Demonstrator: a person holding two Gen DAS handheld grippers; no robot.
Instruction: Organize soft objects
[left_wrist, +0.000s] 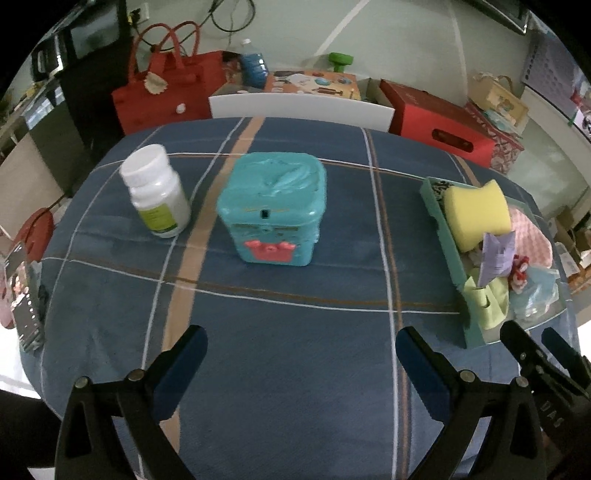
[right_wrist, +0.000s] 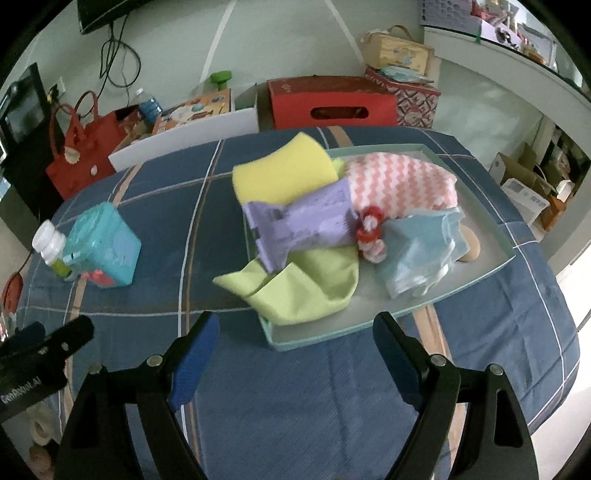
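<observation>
A teal tray on the blue plaid tablecloth holds a pile of soft things: a yellow sponge, a pink-and-white zigzag cloth, a lilac packet, a lime cloth, a pale blue bag and a small red-and-white toy. My right gripper is open just in front of the tray, holding nothing. My left gripper is open over bare cloth, with the tray to its right.
A teal toy box and a white pill bottle stand on the table's middle and left. Behind the table are a white chair back, a red handbag and a red box. The right gripper shows at the left view's lower right.
</observation>
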